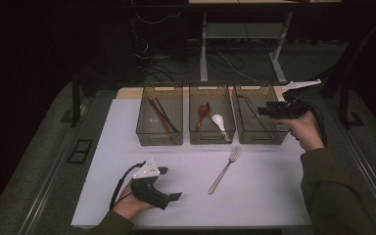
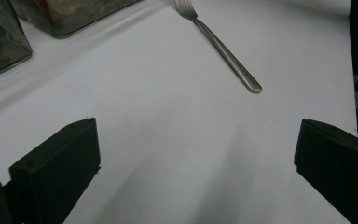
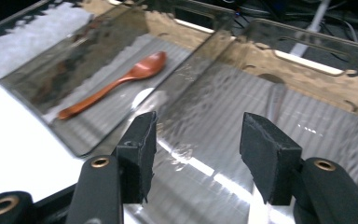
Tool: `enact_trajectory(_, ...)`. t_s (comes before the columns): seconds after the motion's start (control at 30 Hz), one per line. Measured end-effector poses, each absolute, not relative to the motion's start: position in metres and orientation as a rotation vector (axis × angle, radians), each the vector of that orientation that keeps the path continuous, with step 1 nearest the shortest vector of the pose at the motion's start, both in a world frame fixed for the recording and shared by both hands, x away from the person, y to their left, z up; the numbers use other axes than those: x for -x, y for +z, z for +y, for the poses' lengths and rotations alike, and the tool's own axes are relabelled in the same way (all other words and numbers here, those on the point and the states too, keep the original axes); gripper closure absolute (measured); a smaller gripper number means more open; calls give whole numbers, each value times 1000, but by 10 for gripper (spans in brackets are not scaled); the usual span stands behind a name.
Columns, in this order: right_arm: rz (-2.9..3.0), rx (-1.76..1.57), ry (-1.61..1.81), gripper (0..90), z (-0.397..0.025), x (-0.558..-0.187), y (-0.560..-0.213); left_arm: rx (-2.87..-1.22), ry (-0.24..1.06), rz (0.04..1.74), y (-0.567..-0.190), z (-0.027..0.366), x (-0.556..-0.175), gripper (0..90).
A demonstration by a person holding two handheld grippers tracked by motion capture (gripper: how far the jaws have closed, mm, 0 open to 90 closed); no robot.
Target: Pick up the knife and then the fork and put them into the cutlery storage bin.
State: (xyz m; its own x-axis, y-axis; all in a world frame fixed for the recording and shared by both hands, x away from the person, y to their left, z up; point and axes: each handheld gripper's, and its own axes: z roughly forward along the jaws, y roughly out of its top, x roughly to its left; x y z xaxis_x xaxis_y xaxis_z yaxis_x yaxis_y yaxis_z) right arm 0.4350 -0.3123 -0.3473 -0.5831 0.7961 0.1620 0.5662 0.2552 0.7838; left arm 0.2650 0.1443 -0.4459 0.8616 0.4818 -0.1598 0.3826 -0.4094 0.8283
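Note:
A metal fork (image 1: 223, 170) lies on the white table top, tines toward the bins; in the left gripper view the fork (image 2: 221, 44) is ahead and to the right of the jaws. My left gripper (image 1: 172, 183) rests near the table's front edge, left of the fork, and is open with nothing between its jaws (image 2: 196, 135). My right gripper (image 1: 260, 111) hovers over the right bin (image 1: 262, 139), open and empty (image 3: 198, 140). The middle bin (image 1: 211, 138) holds a brown wooden spoon (image 3: 121, 81) and a white spoon (image 1: 219, 122).
Three clear bins stand in a row at the back of the table. The left bin (image 1: 159, 139) holds chopsticks (image 1: 162, 116). Thin dark utensils (image 1: 250, 112) lie in the right bin. A desk frame and cables sit on the floor behind the table.

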Motion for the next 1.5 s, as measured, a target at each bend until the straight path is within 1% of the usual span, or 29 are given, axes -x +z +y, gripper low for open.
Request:
enact_trajectory(0.23,2309,-1177,1305,544,-301,-407,-349,-2039,129,638,-445,145,-265,0)
enact_trajectory(0.43,2371,-1112,1315,643,-289,-383,-360,-2041,139,650,-446,145,-265,0)
enact_trajectory(0.63,2396,-1057,1276,772,-280,-367,-372,-2036,145,651,-444,145,-265,0)
enact_trajectory(0.83,2443,-1017,1259,890,-270,-358,-381,-2034,150,649,-444,146,-265,0)
enact_trajectory(1.17,2541,-964,1158,894,-237,-365,-404,-2039,148,650,-444,145,-265,0)
enact_trajectory(1.5,2573,-1004,1038,894,-217,-384,-418,-2042,144,648,-445,145,-265,0)
